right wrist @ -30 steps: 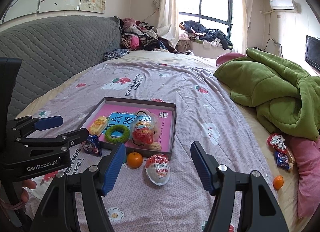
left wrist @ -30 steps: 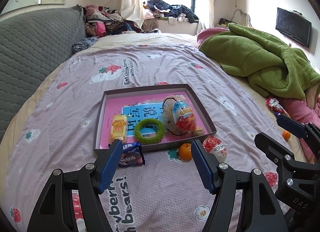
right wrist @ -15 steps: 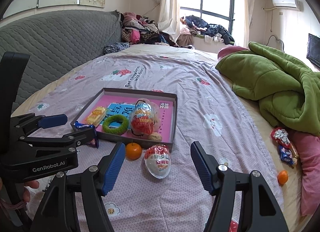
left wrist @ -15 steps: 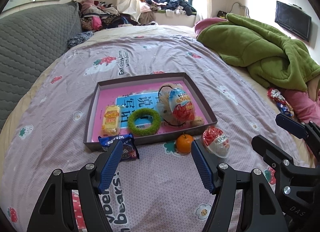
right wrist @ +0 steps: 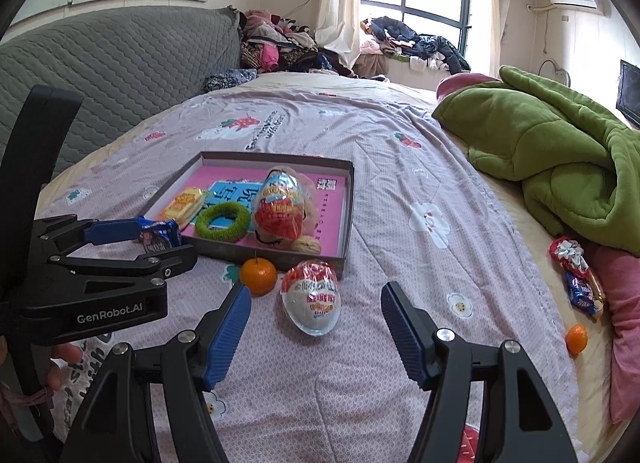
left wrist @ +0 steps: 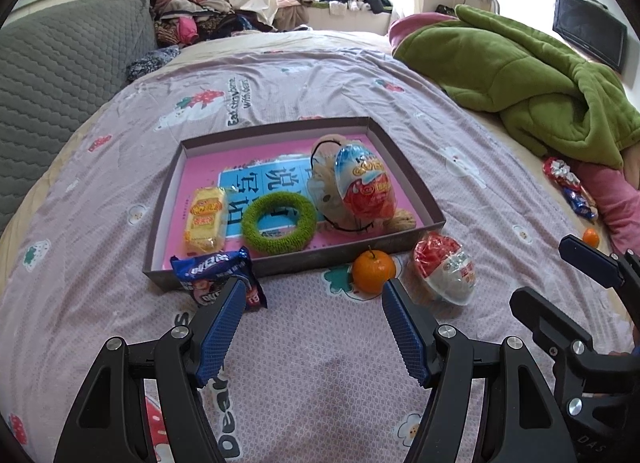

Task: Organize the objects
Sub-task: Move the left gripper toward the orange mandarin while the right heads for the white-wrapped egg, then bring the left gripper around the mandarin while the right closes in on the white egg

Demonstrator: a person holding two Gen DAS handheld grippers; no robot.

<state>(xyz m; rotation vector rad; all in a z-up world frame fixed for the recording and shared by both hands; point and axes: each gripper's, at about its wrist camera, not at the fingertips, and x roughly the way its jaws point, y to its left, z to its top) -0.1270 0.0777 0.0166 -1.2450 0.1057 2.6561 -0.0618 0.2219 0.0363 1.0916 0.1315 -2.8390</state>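
A shallow brown box (left wrist: 430, 211) (right wrist: 347, 219) with a pink floor lies on the bed. It holds a yellow snack pack (left wrist: 203, 214), a green ring (left wrist: 279, 221), a big toy egg (left wrist: 365, 188) and a walnut (left wrist: 403, 220). In front of it lie a blue snack bag (left wrist: 218, 277) (right wrist: 159, 235), a tangerine (left wrist: 373, 272) (right wrist: 258, 276) and a red-white toy egg (left wrist: 446, 273) (right wrist: 314, 301). My left gripper (left wrist: 312, 325) is open and empty just short of the bag and tangerine. My right gripper (right wrist: 316, 329) is open, with the egg just ahead between its fingers.
A green blanket (left wrist: 520, 75) is heaped at the right. Wrapped sweets (right wrist: 576, 275) and a second tangerine (right wrist: 577, 338) lie by a pink pillow (right wrist: 624, 303). A grey headboard (right wrist: 100, 75) runs along the left. Clothes are piled by the window.
Both grippers have moved forward and lower toward the items in front of the box. Jaws stay open. Nothing on the bed has moved.
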